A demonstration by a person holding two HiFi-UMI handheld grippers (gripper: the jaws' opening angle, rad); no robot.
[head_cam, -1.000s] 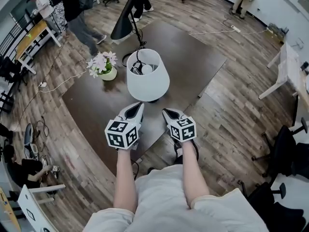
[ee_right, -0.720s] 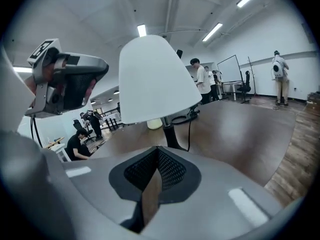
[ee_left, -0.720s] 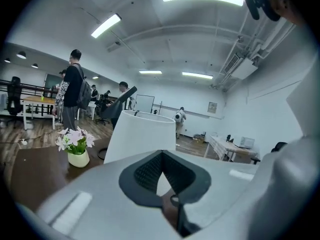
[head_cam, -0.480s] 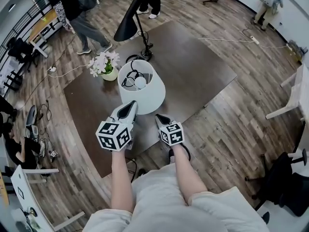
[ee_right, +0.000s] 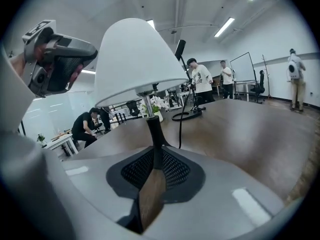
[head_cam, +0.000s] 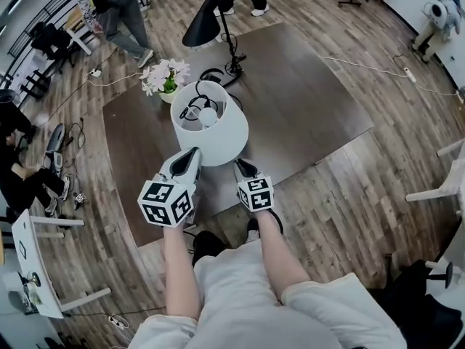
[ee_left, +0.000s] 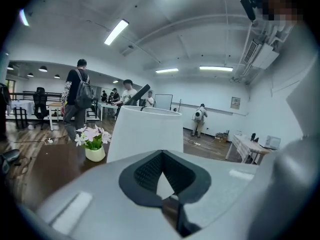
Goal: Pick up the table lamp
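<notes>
The white table lamp with a cone shade [head_cam: 211,133] stands mid-frame on the dark brown table [head_cam: 305,86]. My left tongs [head_cam: 190,154] are closed and empty, right by the shade. My right tongs [head_cam: 240,167] have just been opening a little, with nothing in them. They point at the thin dark pole [ee_right: 150,129], I think to grab it.

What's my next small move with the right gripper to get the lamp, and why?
Probably ease the right gripper forward onto the lamp stem: its jaws have just been opening, nothing is between them yet, and the stem stands just ahead, in line with the gap.
</notes>
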